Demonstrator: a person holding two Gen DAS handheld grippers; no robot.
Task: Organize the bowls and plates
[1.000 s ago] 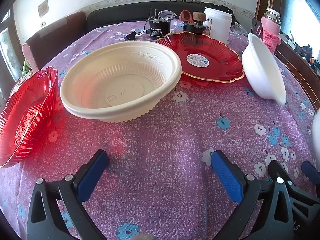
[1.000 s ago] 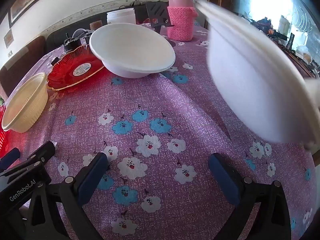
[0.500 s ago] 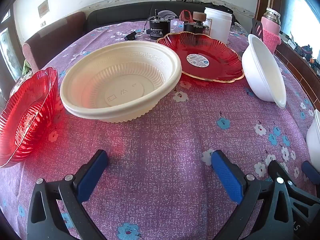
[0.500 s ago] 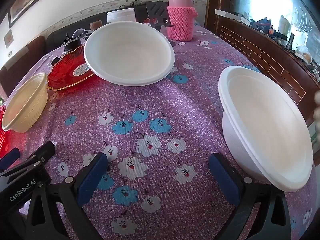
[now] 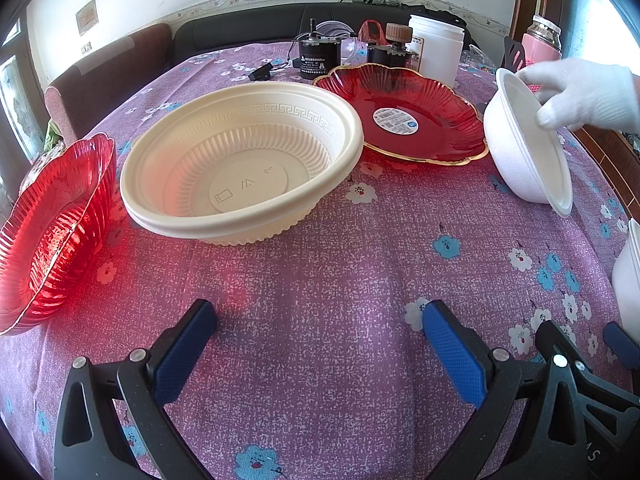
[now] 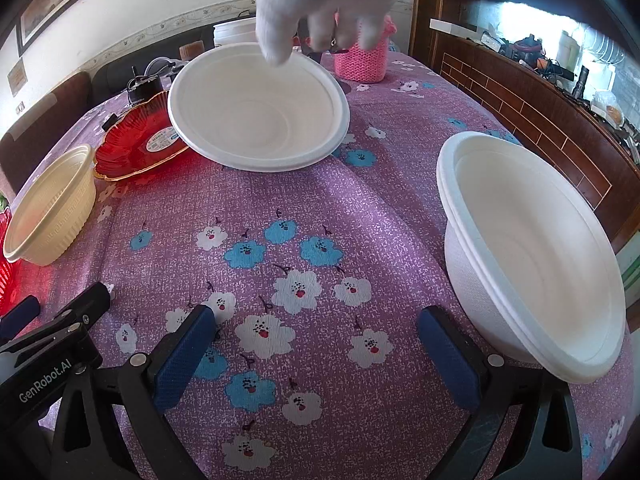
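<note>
Purple flowered cloth [image 6: 320,208] covers the desk, and nearest each camera a pair of blue-padded fingers stands spread wide over bare cloth, gripping nothing: the left gripper [image 5: 318,354] and the right gripper [image 6: 316,354]. Only the right wrist view shows the white lettering "GenRobot.AI" on the black frame of the other gripper at its lower left, and the full stack of white bowls [image 6: 532,280] just beside its right finger; the left wrist view catches merely an edge of that stack at its right border. Only the left wrist view shows the ribbed red bowl [image 5: 52,232] at the left, tilted, close to the cream bowl [image 5: 240,160], which bears a key-pattern rim and small moulded marks on its floor. Farther off lies the red gold-rimmed plate [image 5: 404,116] with a round printed label, too small to read. Beside it a white-gloved hand [image 6: 320,4] holds a single white bowl [image 6: 258,108] by its far rim, tipped. Beyond stand a white jar [image 5: 438,54] and a pink knitted flask [image 6: 362,62].
</note>
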